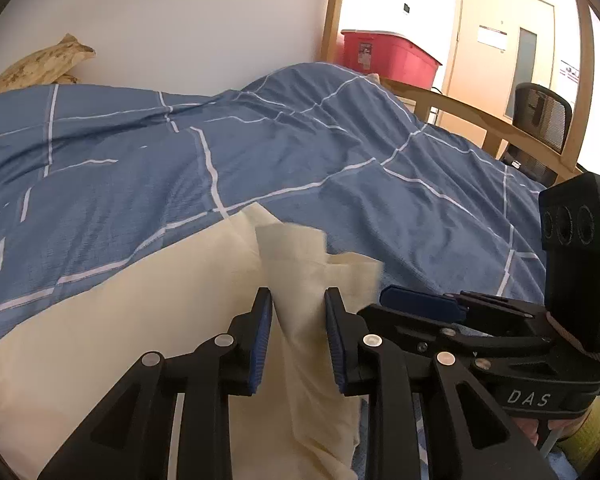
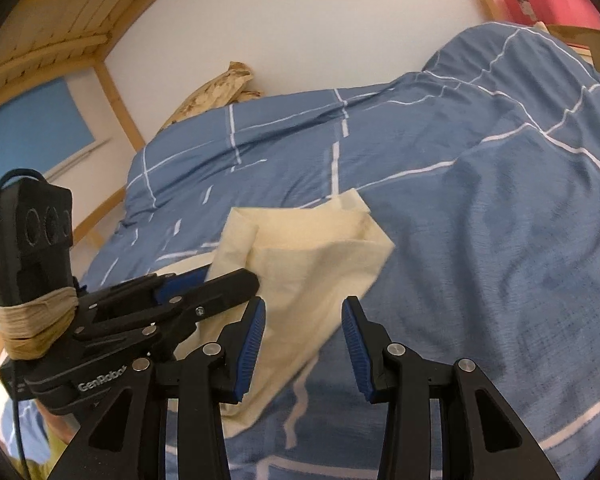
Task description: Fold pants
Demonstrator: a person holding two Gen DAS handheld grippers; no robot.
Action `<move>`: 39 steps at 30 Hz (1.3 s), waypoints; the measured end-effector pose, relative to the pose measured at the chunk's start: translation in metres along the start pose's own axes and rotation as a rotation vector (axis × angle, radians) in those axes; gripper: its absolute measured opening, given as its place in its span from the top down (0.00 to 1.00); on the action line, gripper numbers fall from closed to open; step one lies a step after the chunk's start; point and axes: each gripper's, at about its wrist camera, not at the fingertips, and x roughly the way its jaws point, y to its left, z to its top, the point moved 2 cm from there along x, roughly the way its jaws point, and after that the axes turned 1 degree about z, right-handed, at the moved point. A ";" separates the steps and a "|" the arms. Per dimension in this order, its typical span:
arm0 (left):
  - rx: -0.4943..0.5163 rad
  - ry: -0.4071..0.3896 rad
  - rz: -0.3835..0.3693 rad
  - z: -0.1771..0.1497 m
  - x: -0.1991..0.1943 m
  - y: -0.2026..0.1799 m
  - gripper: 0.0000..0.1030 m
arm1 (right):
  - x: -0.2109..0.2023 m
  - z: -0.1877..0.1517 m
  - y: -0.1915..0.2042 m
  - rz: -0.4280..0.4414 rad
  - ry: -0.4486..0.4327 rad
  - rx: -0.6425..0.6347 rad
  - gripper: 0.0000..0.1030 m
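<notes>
Cream pants [image 1: 148,320] lie on a blue duvet with white lines [image 1: 340,160]. In the left wrist view a fold of the cream cloth rises between my left gripper's [image 1: 299,300] blue pads, which stand apart, one on each side of the cloth. My right gripper [image 1: 420,306] shows just right of it. In the right wrist view the pants [image 2: 312,264] are bunched, with one end lifted and blurred. My right gripper [image 2: 304,312] is open, its left pad over the cloth, its right pad over the duvet. My left gripper [image 2: 220,280] sits at the cloth's left edge.
A white wall runs behind the bed. A patterned pillow [image 1: 40,68] lies at the head. A red storage bin [image 1: 384,56], a wooden bed frame [image 1: 480,120], an office chair [image 1: 540,120] and a door stand at the foot end. Wooden slats of an upper bunk [image 2: 60,20] hang overhead.
</notes>
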 end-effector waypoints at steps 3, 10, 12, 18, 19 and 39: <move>-0.015 -0.009 0.002 0.000 -0.002 0.004 0.75 | 0.004 0.002 -0.001 0.010 -0.002 0.024 0.61; -0.002 0.018 -0.025 -0.003 0.006 -0.001 0.82 | 0.003 0.003 -0.013 -0.004 -0.001 0.125 0.61; -0.006 0.017 -0.048 -0.004 0.005 -0.003 0.82 | 0.000 0.004 -0.016 -0.008 -0.007 0.140 0.60; 0.008 0.016 -0.072 -0.004 0.004 -0.009 0.82 | 0.010 0.000 -0.022 -0.097 0.050 0.138 0.91; 0.003 0.019 -0.082 -0.005 0.005 -0.011 0.82 | 0.009 -0.001 -0.024 -0.119 0.061 0.134 0.95; 0.118 0.099 -0.247 -0.032 0.030 -0.087 0.48 | -0.042 -0.019 -0.058 -0.355 0.060 0.301 0.82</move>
